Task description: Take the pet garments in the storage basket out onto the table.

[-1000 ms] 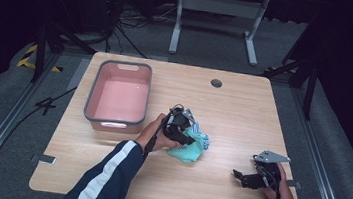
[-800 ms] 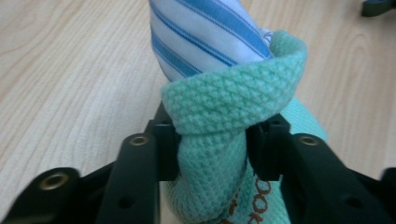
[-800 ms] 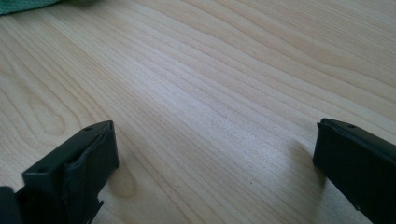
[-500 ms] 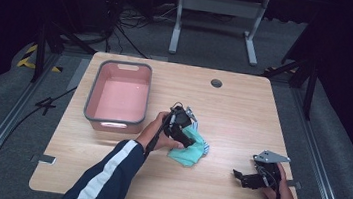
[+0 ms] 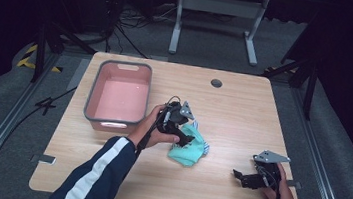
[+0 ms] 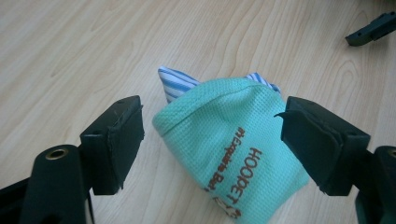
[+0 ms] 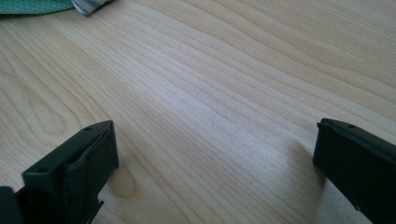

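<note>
Now that my left tongs (image 6: 212,140) have just been opening, the cloth (image 6: 233,149) lies free between the wide jaws. I judge the fold is done; my right tongs (image 7: 210,172) stand open, holding nothing.

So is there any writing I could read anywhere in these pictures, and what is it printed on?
"HOOPET": red-brown print on the folded green cloth, seen in the left gripper view.
A smaller line beside it begins "#Exquisite"; the rest is too blurred to read.
A small printed mark below it at the picture's edge: cut off, unreadable.
</note>
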A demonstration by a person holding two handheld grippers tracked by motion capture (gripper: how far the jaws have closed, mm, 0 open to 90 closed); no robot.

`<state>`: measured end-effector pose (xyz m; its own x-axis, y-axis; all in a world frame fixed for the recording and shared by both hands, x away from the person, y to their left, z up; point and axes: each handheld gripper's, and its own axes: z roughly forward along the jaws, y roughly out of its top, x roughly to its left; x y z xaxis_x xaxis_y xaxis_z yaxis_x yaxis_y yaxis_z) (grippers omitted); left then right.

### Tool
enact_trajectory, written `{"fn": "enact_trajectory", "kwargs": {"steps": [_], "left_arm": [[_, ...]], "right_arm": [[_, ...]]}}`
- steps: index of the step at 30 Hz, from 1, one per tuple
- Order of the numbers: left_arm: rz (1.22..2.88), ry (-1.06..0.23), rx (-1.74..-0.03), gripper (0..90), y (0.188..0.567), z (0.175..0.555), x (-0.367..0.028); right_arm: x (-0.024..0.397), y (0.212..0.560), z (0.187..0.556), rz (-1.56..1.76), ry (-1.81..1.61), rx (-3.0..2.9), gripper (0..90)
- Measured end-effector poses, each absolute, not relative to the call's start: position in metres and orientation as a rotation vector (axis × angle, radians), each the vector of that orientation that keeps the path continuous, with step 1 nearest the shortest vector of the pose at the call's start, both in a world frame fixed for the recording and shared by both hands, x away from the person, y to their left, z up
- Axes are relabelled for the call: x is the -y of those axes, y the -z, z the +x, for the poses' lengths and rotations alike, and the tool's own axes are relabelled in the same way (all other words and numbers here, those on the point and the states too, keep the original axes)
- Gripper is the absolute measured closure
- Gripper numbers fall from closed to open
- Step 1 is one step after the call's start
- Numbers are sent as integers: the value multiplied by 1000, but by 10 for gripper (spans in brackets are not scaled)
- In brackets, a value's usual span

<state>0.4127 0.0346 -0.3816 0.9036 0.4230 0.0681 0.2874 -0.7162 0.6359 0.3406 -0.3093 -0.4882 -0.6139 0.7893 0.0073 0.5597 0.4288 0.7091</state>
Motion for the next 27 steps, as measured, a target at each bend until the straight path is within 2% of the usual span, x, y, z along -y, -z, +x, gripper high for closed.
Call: {"fn": "enact_trajectory", "kwargs": {"steps": [11,27], "left_arm": [[2448,-339,-445,199,368,391,-59],[2489,-372,-386,217,372,359,-102]], "right_arm": [[309,488,341,1158,-986,-2361,3],[309,488,341,1158,-986,-2361,2]]}}
